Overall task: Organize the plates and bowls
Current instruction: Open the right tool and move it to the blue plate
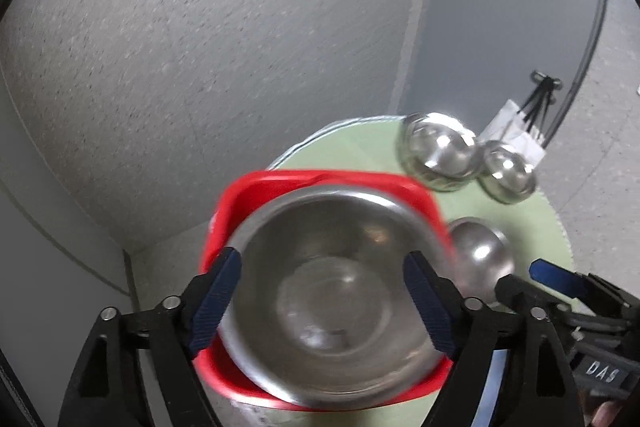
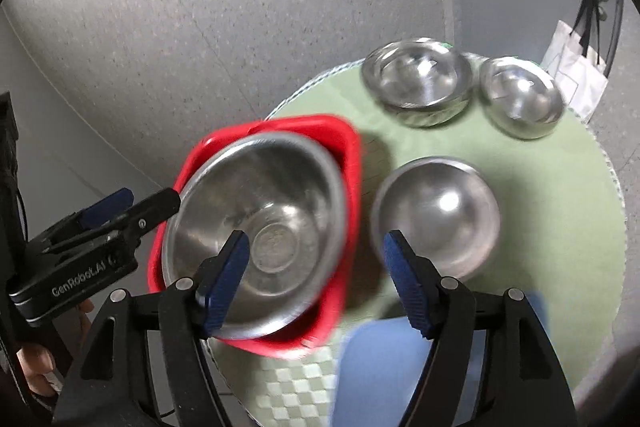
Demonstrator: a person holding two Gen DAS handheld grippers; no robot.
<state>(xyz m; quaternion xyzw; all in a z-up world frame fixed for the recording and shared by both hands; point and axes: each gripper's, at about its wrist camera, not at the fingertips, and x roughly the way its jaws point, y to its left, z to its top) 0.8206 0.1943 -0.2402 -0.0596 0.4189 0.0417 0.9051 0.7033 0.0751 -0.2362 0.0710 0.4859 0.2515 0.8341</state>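
A large steel bowl (image 1: 332,295) (image 2: 256,235) sits inside a red square basin (image 1: 240,195) (image 2: 352,147) on a round green table (image 1: 360,143) (image 2: 560,211). My left gripper (image 1: 324,303) is open above the large bowl, its fingers spanning the bowl without touching it. My right gripper (image 2: 316,279) is open and empty, hovering between the basin and a medium steel bowl (image 2: 436,215) (image 1: 480,255). Two smaller steel bowls (image 2: 420,83) (image 2: 520,99) stand at the table's far side, also in the left wrist view (image 1: 436,151) (image 1: 508,171).
A blue mat (image 2: 384,371) lies at the table's near edge. A white bag (image 2: 576,67) (image 1: 516,131) hangs from a hook on the wall behind the table. The speckled grey floor (image 1: 200,47) surrounds the table.
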